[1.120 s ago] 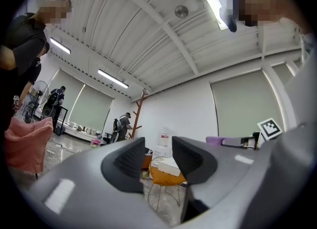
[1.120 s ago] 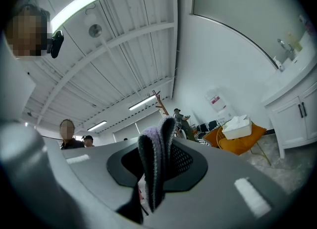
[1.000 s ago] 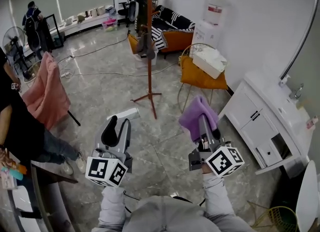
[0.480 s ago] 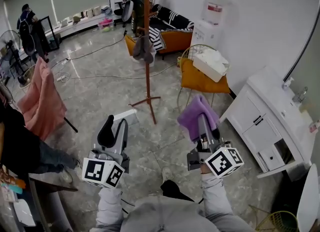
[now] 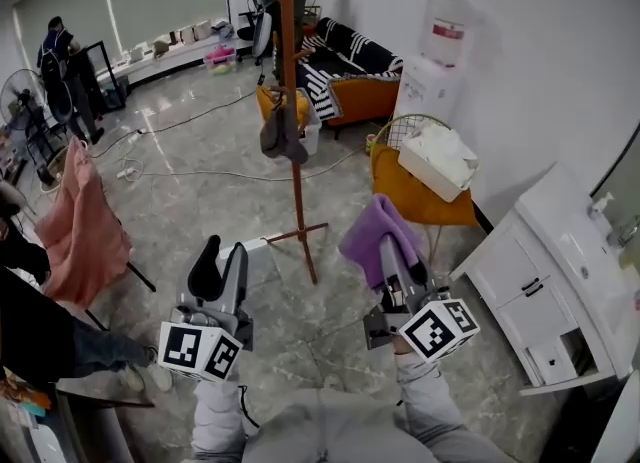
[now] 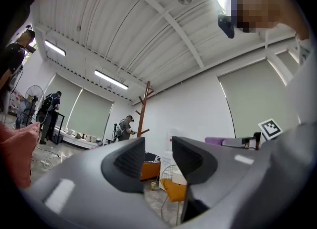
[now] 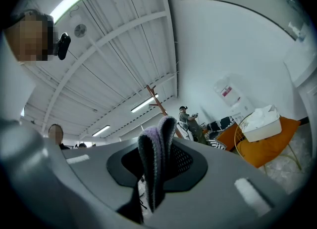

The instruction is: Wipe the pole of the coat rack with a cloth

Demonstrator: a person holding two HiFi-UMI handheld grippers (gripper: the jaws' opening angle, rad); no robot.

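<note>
My right gripper (image 5: pixel 392 256) is clamped on the purple cloth (image 5: pixel 372 233). In the right gripper view a fold of it stands up between the jaws, and in the head view the rest drapes over their tips, right of centre. My left gripper (image 5: pixel 218 261) is at lower left with its jaws apart and nothing between them.

Over the last second the coat rack has slid down the head view towards me. Its foot (image 5: pixel 300 236) now sits at the centre of the frame, between the two grippers and just above them, where before it lay well above. I take that to mean I have walked up to it and am nearly in reach. The cloth is still apart from the wood, so no wiping has begun.

The pole (image 5: pixel 290 101) stands upright on its splayed foot. Its long axis runs from frame centre to the top edge, tilted slightly left in the picture. A grey garment (image 5: pixel 280 131) hangs against it partway up, and I would judge that the wipe has to work around it.
</note>
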